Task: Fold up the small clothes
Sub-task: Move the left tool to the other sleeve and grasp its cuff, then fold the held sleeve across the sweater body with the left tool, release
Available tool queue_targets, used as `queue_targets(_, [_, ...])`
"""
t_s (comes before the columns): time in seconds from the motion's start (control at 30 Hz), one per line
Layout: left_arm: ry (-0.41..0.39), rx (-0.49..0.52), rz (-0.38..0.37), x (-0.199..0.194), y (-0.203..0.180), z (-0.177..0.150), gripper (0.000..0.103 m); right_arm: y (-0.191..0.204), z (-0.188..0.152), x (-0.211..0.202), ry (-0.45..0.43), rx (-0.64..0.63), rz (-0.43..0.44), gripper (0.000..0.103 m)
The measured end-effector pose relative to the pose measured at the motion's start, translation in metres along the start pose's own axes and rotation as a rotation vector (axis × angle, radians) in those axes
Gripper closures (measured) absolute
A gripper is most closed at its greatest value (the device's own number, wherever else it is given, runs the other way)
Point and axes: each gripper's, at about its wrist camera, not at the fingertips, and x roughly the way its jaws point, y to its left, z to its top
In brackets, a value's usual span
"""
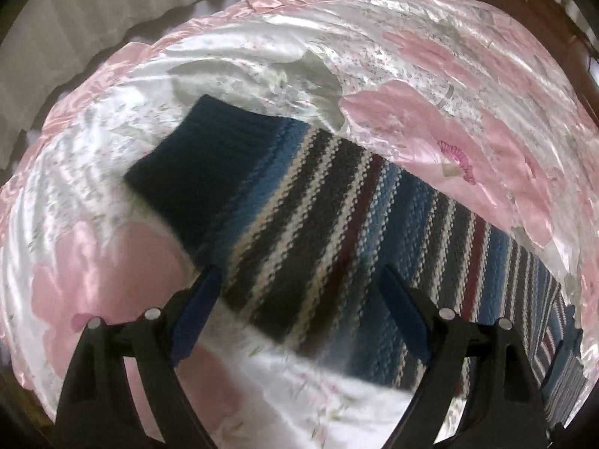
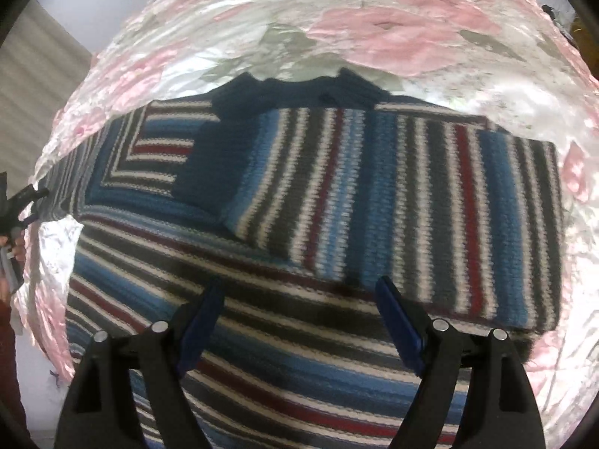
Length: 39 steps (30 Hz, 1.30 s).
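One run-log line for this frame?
fold small clothes | left gripper open over outstretched sleeve | right gripper open over striped sweater | bedspread underneath

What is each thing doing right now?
Striped knitted sweater: flat on the bed, one sleeve folded across its body.
Shiny pink flowered bedspread: spread out, wrinkled.
Left gripper: open, holding nothing.
Right gripper: open, holding nothing.
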Motion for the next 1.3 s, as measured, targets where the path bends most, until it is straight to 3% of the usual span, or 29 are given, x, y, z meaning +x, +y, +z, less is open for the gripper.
queue_targets(0.03, [-0.014,0.004,0.005,0.002,-0.002,0.001,0.023,-0.005,-0.001,-0.002,-0.002,0.001,-0.006,0.02])
queue_targets(0.17, [-0.038,0.009,0.04,0.004,-0.012,0.002,0.062,-0.023,-0.006,-0.007,-0.007,0.027,-0.012,0.019])
queue_targets(0.2, [-0.046,0.011,0.043,0.003,-0.014,0.002,0.067,-0.026,-0.007,-0.008,-0.009,0.031,-0.011,0.019])
queue_targets(0.27, [-0.061,0.013,0.03,-0.002,-0.017,0.002,0.09,-0.032,-0.009,-0.009,-0.015,0.045,-0.003,0.019])
queue_targets(0.3, [-0.075,0.004,0.014,-0.007,-0.018,0.001,0.092,-0.035,-0.011,-0.009,-0.015,0.052,0.007,0.019])
queue_targets(0.4, [-0.167,-0.005,-0.032,-0.034,-0.029,-0.006,0.094,-0.039,-0.017,-0.009,-0.018,0.056,0.019,0.019])
queue_targets(0.53, [-0.293,0.102,-0.078,-0.081,-0.069,-0.031,0.094,-0.043,-0.024,-0.011,-0.024,0.056,0.025,0.019])
queue_targets(0.7, [-0.376,0.241,-0.078,-0.108,-0.123,-0.062,0.094,-0.048,-0.031,-0.016,-0.033,0.05,0.026,0.019])
queue_targets(0.87, [-0.384,0.341,-0.15,-0.121,-0.178,-0.098,0.094,-0.061,-0.037,-0.021,-0.039,0.052,0.011,0.019])
queue_targets(1.3, [-0.319,0.449,-0.355,-0.128,-0.298,-0.195,0.094,-0.094,-0.053,-0.021,-0.041,0.097,0.026,0.019])
